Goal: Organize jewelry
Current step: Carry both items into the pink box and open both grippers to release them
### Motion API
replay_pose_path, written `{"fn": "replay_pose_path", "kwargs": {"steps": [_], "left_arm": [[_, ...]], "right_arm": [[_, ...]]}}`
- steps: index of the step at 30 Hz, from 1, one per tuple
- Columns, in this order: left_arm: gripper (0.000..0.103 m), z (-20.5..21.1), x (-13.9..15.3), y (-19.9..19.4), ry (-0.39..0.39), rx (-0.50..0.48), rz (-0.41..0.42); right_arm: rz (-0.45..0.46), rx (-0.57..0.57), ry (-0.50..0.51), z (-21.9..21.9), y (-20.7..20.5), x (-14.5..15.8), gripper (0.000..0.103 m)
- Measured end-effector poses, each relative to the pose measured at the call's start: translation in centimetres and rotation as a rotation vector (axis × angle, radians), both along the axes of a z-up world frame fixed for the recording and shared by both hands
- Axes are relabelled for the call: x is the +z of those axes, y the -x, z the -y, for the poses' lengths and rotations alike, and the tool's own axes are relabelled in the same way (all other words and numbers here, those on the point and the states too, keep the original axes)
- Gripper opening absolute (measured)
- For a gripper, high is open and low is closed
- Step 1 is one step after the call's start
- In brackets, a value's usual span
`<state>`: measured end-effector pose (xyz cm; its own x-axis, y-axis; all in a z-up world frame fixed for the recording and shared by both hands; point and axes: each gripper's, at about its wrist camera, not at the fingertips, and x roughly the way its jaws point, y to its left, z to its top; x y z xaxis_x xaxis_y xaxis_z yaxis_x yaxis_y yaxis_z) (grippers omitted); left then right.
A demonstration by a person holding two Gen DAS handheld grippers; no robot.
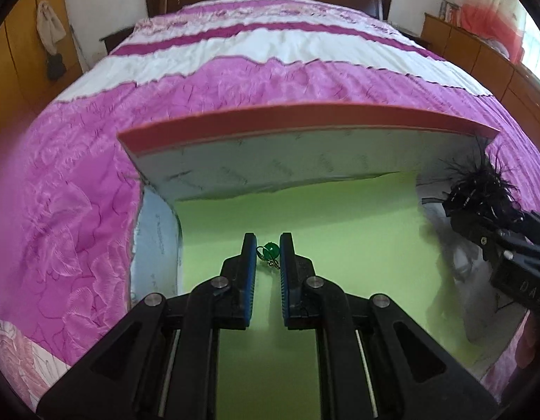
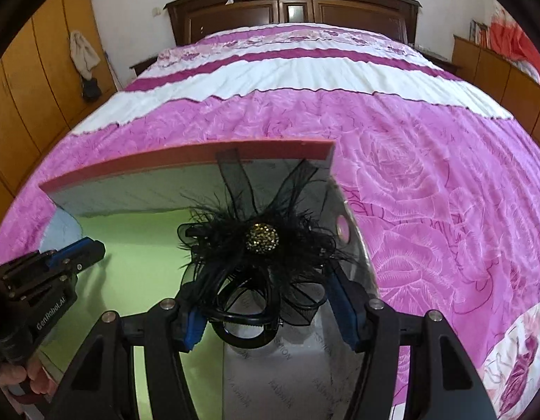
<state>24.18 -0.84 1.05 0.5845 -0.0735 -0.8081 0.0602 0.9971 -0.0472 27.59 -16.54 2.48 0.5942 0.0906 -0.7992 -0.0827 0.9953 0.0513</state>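
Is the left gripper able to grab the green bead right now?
Probably yes: the green bead lies on the box floor between the left gripper's open fingertips, with nothing blocking it.

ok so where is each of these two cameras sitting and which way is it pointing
Left wrist: sits behind the left tongs, facing the headboard over the open box's green floor; its open blue pads flank a green bead earring; the right tongs show at right.
Right wrist: sits behind the right tongs, same heading; a black feather hair clip lies between its pads; the left tongs show at left.
Shared: box, pink bedspread, headboard.
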Motion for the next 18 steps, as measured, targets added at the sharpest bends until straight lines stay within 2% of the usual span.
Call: {"fn": "replay_pose_path", "kwargs": {"steps": [4,7,13,16,18], "left_arm": [[0.005,-0.6,-0.3,-0.1,0.024,0.020,-0.019],[0.005,-0.3,-0.4,-0.1,0.009,0.008,-0.026],[0.011,-0.1,-0.2,0.1,0.009,0.001,-0.024],[0.018,0.0,0.3,0.4,0.009,-0.001,-0.012],[0.026,0.0,0.8,0.9,0.014,-0.006,0.003]], "right_arm": [[-0.020,0.006,0.071,-0.8,-0.4,-0.5,0.064],[-0.029,0.006,0.079,-0.9,-0.5,-0.7,0.066],[-0.019,0.018,0.015,-0.4,0.4,0.2,0.073],[-0.005,0.024,-0.022,0.0,1.3,0.9,0.074],[0.014,0.031,-0.038,0.4,2.0,1.4,0.075]]}}
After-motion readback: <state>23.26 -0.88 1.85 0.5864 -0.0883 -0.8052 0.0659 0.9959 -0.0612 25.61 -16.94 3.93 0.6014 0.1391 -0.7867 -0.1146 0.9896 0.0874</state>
